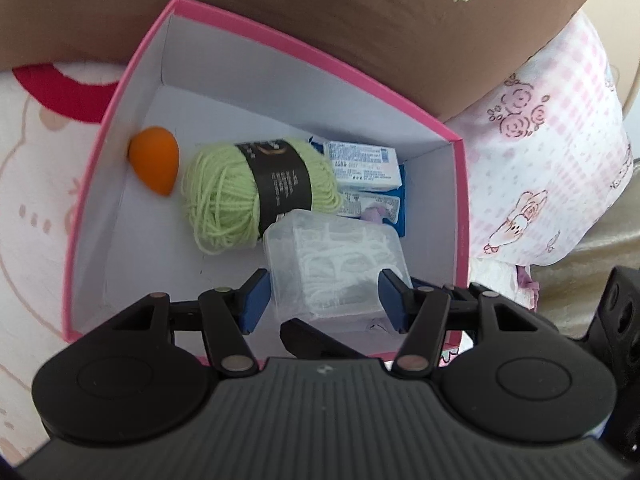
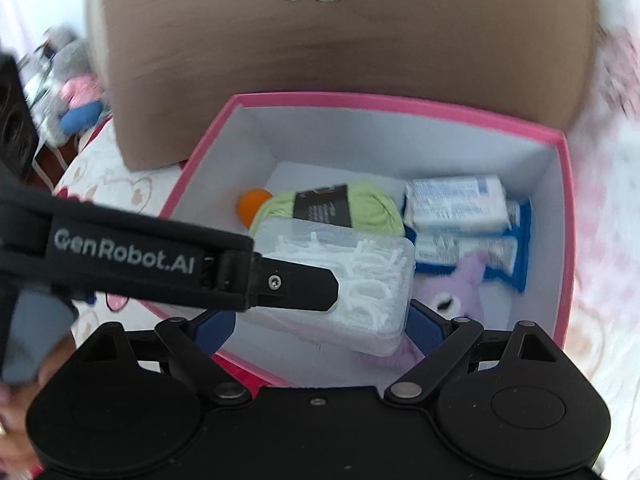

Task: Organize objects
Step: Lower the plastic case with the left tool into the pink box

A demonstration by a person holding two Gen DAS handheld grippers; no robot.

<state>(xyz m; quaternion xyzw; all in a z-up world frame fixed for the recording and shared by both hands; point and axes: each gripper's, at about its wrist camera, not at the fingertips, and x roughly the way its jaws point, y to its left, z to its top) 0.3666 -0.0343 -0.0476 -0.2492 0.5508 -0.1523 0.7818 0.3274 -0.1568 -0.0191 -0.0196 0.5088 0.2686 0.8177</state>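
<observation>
Left gripper (image 1: 324,300) clamps clear plastic case (image 1: 336,264) of white floss picks, inside pink box (image 1: 460,208), beside green yarn (image 1: 256,192). Right gripper (image 2: 320,326) wide open.

purple plush (image 2: 452,300): half hidden | brown cushion (image 2: 340,40): top cropped (both views)

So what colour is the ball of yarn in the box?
Pale green, with a black paper band; the yarn shows best in the left wrist view.
</observation>
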